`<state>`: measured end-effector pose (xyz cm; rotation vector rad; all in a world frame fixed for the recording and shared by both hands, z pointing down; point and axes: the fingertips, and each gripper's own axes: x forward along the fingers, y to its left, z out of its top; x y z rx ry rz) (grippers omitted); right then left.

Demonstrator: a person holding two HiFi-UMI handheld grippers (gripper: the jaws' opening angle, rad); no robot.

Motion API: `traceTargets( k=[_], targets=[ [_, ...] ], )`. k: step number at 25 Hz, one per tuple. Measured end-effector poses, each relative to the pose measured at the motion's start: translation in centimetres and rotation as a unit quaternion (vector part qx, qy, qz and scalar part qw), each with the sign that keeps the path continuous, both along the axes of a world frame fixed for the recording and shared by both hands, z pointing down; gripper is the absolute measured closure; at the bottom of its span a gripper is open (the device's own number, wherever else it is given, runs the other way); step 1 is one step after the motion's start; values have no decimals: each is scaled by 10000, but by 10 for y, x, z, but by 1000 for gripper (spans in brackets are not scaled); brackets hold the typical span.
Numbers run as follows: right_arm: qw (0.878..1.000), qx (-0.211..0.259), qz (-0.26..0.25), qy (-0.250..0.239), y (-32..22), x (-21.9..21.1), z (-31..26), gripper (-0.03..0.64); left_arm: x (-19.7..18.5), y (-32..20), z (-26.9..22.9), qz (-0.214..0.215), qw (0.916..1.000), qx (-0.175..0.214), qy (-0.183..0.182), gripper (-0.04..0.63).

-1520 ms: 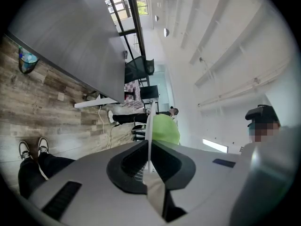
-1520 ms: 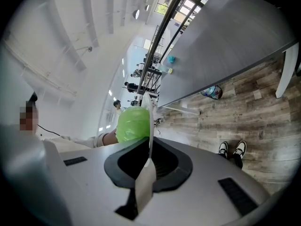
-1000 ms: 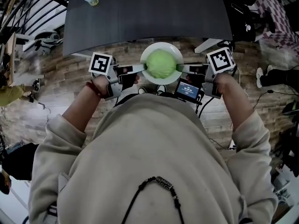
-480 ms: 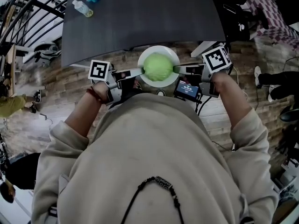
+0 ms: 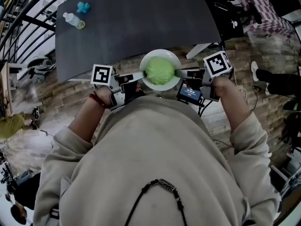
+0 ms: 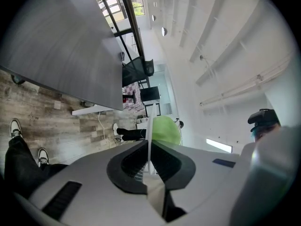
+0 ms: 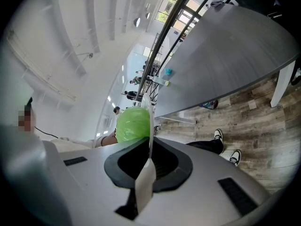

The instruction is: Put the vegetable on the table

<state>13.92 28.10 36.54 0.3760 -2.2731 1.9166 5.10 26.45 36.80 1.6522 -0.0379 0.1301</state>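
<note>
Green, round, cabbage-looking vegetable (image 5: 160, 70) sits in the middle of a white plate (image 5: 160, 52). The plate's up in the air right at the near edge of the dark grey worktop (image 5: 136, 18), mostly over the wooden floor (image 5: 61, 93). Left tongs (image 5: 141, 74) are pinching the plate's left rim and right tongs (image 5: 178, 71) the right rim, both clamped tight on the thin edge. Way over at the worktop's far left corner a plastic bottle (image 5: 74, 20) lies near a small blue thing (image 5: 83, 6).
</note>
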Motion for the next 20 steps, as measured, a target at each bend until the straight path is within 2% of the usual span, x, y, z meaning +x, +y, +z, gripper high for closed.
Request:
traceTargets(
  k=[8, 14, 20],
  targets=[
    [9995, -233, 226, 7, -41, -34, 5, 588, -34, -45, 8, 303, 9995, -110, -64, 574],
    [9989, -209, 398, 98, -89, -73, 9, 588, -70, -92, 11, 277, 9993, -208, 136, 574],
    [9987, -236, 422, 151, -123, -108, 6, 588, -106, -127, 7, 394, 9991, -90, 143, 574]
  ],
)
